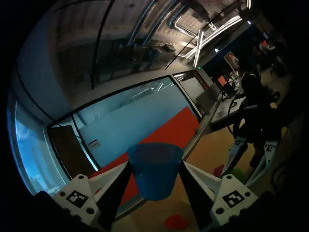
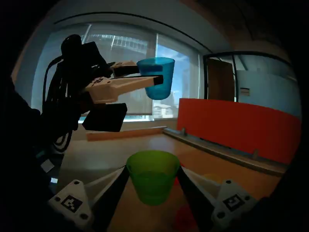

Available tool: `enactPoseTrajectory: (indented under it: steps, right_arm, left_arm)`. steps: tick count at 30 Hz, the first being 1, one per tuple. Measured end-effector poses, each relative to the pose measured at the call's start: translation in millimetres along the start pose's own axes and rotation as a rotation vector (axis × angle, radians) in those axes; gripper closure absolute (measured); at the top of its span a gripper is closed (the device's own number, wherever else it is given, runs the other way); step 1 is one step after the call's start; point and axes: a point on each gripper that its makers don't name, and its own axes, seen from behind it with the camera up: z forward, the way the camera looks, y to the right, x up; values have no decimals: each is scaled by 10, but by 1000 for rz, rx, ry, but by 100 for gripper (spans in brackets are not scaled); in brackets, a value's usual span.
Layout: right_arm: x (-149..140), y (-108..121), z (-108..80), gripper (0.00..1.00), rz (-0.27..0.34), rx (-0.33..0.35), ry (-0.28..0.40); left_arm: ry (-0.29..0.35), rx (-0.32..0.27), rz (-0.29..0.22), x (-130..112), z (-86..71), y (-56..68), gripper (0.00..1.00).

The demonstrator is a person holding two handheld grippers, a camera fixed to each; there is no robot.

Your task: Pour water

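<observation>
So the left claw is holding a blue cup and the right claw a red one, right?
Not quite. The right claw holds a green cup, not a red one; the right gripper view shows it between the fingers. The left claw does hold a blue cup.

What the blue cup (image 1: 155,170) holds cannot be made out (likewise the green cup (image 2: 153,178)).
</observation>
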Motion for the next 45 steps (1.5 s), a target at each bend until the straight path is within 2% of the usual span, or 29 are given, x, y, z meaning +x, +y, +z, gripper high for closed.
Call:
enactPoseTrajectory:
  steps: [3, 9, 12, 15, 21, 27, 45]
  right_arm:
    - [10, 4, -17, 10, -1, -4, 0]
    - [41, 9, -54, 10, 3, -11, 7]
    - [54, 5, -65, 10, 8, -9, 8]
    - [75, -4, -75, 10, 7, -8, 8]
    - [96, -1, -86, 10, 2, -13, 8]
    - [89, -3, -137, 10, 5, -15, -4]
    - [66, 163, -490, 10, 3, -83, -40]
  left_arm:
    - [1, 5, -79, 0, -29, -53, 17]
    - [-9, -13, -261, -56, -58, -56, 17]
    - [-2, -24, -332, -68, -62, -63, 17]
    - [-1, -27, -366, -90, -65, -77, 17]
    - [-10, -26, -405, -137, -92, -86, 17]
    - [-41, -36, -419, -266, -158, -34, 17]
    - [-162, -56, -466, -772, -387, 112, 16]
